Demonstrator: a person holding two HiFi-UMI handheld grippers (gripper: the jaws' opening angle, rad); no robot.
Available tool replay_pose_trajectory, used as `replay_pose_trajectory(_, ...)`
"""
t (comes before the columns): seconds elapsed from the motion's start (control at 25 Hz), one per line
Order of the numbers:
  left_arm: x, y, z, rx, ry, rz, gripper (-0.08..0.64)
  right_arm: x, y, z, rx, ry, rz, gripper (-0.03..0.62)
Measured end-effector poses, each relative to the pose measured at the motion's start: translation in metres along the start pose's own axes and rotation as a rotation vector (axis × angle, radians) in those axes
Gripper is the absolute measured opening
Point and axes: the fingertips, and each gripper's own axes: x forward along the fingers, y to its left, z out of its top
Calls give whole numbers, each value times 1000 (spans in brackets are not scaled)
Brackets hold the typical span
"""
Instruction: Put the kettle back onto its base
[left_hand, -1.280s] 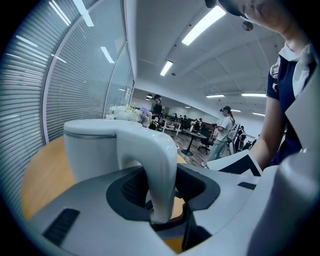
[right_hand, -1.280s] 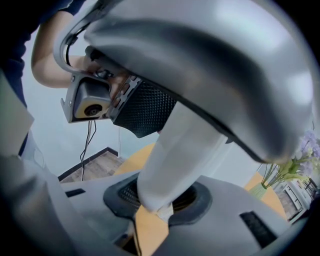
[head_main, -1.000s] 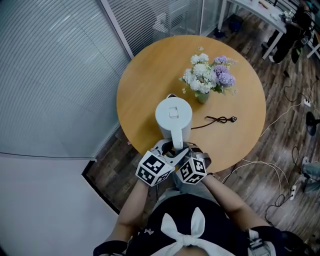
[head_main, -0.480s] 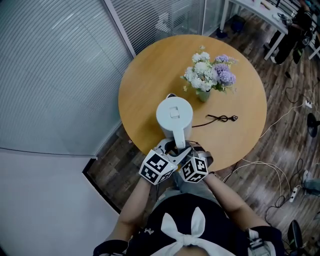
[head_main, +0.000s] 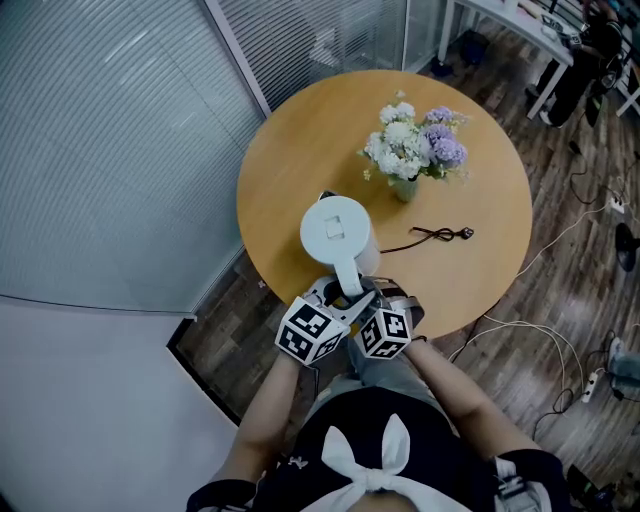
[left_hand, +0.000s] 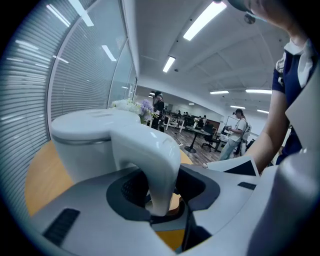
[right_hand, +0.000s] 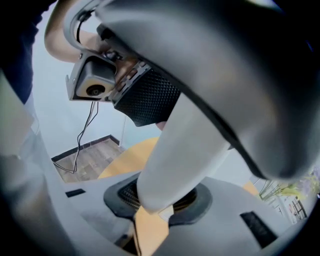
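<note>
**A:** Item one, the kettle?

**B:** Kettle (head_main: 335, 235), white, upright, lid down. It is over the near part of the round wooden table (head_main: 300, 140), with its handle (head_main: 347, 278) turned toward the near edge.

**A:** Its base?

**B:** Not to be made out. The kettle's body covers whatever lies under it, so I cannot tell whether it is seated or raised.

**A:** Item two, left gripper?

**B:** Left gripper (left_hand: 161, 197), at the near edge, left of its partner. Its jaws are clamped on the lower run of the handle, one pad on each side.

**A:** Item three, right gripper?

**B:** Right gripper (right_hand: 160, 197), just beside the left one, their marker cubes nearly touching. Its jaws are closed on the same handle, which fills the gap between the pads.

**A:** Other stock on the table?

**B:** Flowers (head_main: 415, 145), white and purple, in a small vase, far and right of the kettle. Black cord (head_main: 435, 237), loosely looped, right of the kettle. Its plug end lies farthest right and its other end runs in toward the kettle's foot.
</note>
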Motion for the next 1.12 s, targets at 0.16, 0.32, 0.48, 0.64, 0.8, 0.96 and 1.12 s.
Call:
replay_pose_trajectory(0.16, 6, 0, 1, 23, 20, -11, 167, 1, -3, 1, 71, -26, -14, 118)
replay_pose_trajectory(0.32, 11, -6, -3, 28, 27, -22, 167, -1, -1, -4, 75, -44, -22, 118)
replay_pose_trajectory(0.48, 14, -9, -7, 28, 21, -37, 169, -1, 0, -7, 79, -60, -30, 118)
replay_pose_trajectory(0.64, 14, -9, -8, 16, -10, -50, 169, -1, 1, -7, 83, -72, -29, 117)
replay_pose_trajectory(0.8, 15, -9, -9, 2, -23, -51, 170, -1, 1, -7, 88, -82, -28, 117)
replay_pose_trajectory(0.96, 15, -6, -7, -8, -19, -44, 173, -1, 4, -5, 133, -87, 11, 129)
replay_pose_trajectory(1.12, 14, -6, -5, -9, -28, -22, 172, -3, 11, -1, 162, -93, 60, 202)
